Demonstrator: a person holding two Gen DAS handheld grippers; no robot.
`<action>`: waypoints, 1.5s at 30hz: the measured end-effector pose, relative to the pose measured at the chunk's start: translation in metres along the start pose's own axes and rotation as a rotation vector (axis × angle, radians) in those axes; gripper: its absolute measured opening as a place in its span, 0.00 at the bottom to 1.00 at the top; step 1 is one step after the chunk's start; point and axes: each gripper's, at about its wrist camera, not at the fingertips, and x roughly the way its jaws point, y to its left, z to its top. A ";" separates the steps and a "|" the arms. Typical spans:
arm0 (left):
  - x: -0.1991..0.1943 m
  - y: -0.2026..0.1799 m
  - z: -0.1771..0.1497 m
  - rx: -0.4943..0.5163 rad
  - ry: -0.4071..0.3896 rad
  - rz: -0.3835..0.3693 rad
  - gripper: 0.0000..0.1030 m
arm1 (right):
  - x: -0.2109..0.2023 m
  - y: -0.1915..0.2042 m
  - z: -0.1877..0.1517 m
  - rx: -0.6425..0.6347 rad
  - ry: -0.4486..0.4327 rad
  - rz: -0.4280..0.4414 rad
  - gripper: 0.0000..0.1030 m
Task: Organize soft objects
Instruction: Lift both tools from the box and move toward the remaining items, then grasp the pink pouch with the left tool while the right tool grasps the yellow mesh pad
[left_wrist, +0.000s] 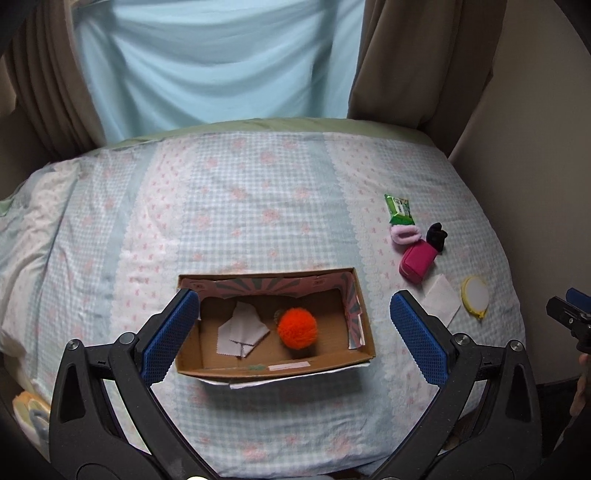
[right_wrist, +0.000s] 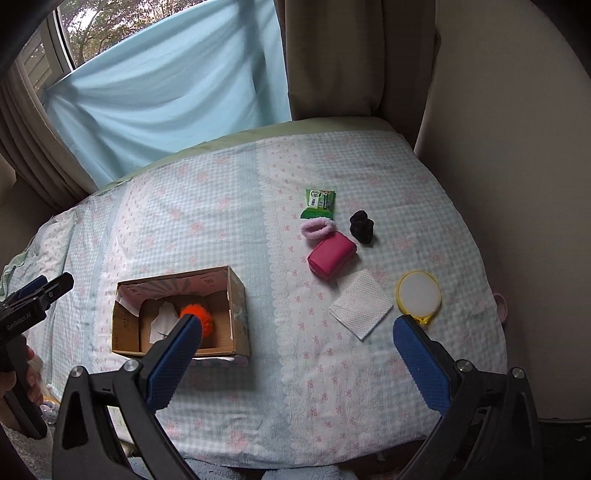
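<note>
An open cardboard box (left_wrist: 364, 325) (right_wrist: 238, 295) sits on the bed and holds an orange pom-pom (left_wrist: 297, 328) (right_wrist: 199, 317) and a white cloth (left_wrist: 242, 330) (right_wrist: 164, 317). To its right lie a green packet (right_wrist: 318, 203), a pink scrunchie (right_wrist: 317, 228), a black scrunchie (right_wrist: 362, 226), a magenta pouch (right_wrist: 331, 256), a white pad (right_wrist: 361, 308) and a yellow-rimmed round puff (right_wrist: 418, 297). My left gripper (left_wrist: 293, 332) is open and empty above the box. My right gripper (right_wrist: 295, 347) is open and empty, above the bed between the box and the white pad.
The bed (left_wrist: 258, 184) has a checked blue and pink cover. Curtains (left_wrist: 221, 59) hang behind it and a wall (right_wrist: 517, 184) stands on the right. The right gripper shows at the right edge of the left wrist view (left_wrist: 570, 314).
</note>
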 end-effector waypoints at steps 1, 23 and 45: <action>0.004 -0.014 0.003 -0.001 0.003 -0.004 1.00 | 0.001 -0.014 0.002 0.001 0.001 -0.004 1.00; 0.178 -0.239 0.031 0.196 0.223 -0.087 1.00 | 0.131 -0.218 0.005 0.121 0.154 -0.009 1.00; 0.409 -0.307 0.004 0.477 0.505 -0.139 1.00 | 0.307 -0.263 -0.019 0.345 0.367 -0.052 1.00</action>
